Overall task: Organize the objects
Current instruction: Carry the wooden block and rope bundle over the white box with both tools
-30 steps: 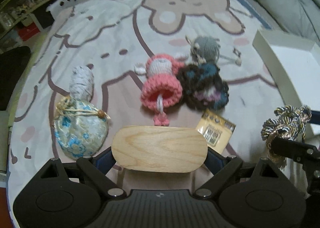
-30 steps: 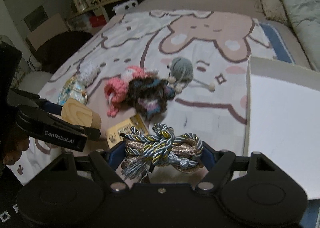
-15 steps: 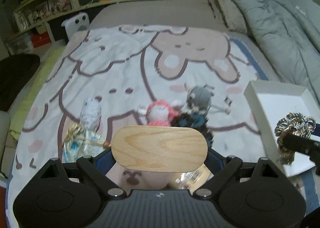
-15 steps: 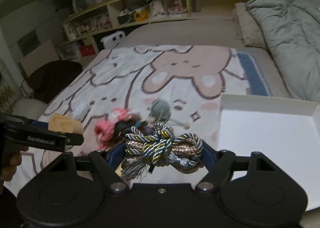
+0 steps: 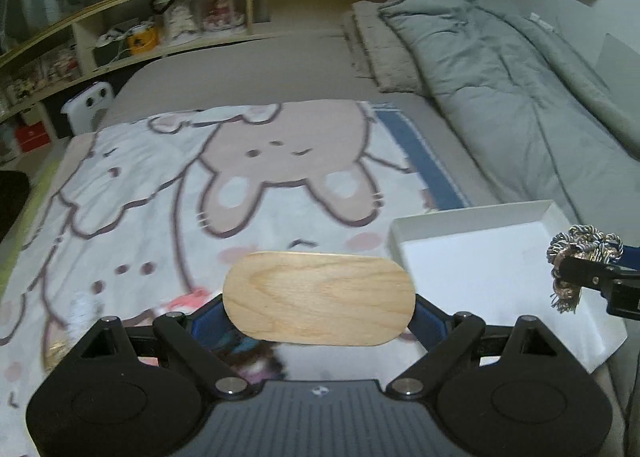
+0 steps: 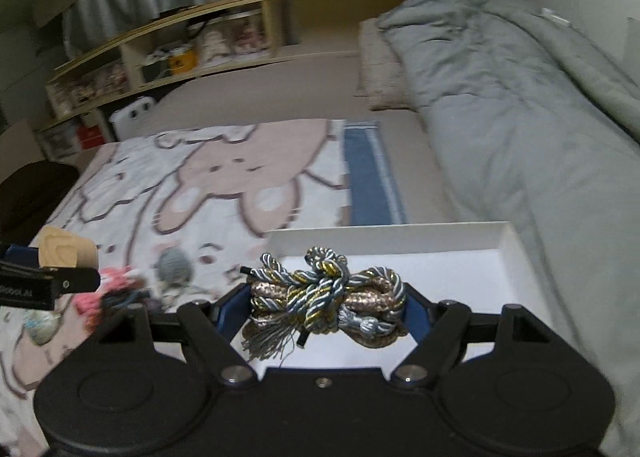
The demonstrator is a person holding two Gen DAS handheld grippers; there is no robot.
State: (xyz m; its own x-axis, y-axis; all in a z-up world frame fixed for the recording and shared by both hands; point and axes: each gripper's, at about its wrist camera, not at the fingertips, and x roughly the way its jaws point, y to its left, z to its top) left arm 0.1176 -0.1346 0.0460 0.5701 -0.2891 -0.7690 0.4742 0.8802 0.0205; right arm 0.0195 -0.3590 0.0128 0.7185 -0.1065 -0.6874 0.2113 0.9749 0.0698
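Two grippers are in use, each carrying one item. The left gripper (image 5: 319, 305) is closed on a single wooden block (image 5: 319, 298): a flat, smooth piece with rounded ends and visible grain, spanning the gap between the blue-lined fingers. The right gripper (image 6: 326, 303) clamps one cord bundle (image 6: 326, 295), a knot of twisted satin rope in pale blue, gold and white around a glittery bronze braid, with a frayed tassel hanging from its lower left. Both items are held in the air; the cord bundle sits over the near part of the tray.

One white tray (image 6: 507, 241) lies on the bed to the right of the blanket. It is rectangular, shallow, with thin upright walls and a plain matte floor.

Left of the tray, on the blanket, lie three blurred soft items close together: a grey yarn ball (image 6: 173, 265), a pink knitted piece (image 6: 90, 299) and a dark multicoloured knitted piece (image 6: 120, 299). A pale blue pouch (image 6: 40, 327) lies farther left.

The surface is a bed covered by one cartoon blanket (image 5: 160, 185) printed with a brown bear and white figures outlined in dark brown. One grey quilted duvet (image 5: 520, 105) is bunched along the right side. A long wooden shelf (image 5: 180, 1) with open compartments runs along the far wall, and grey curtains hang above it.
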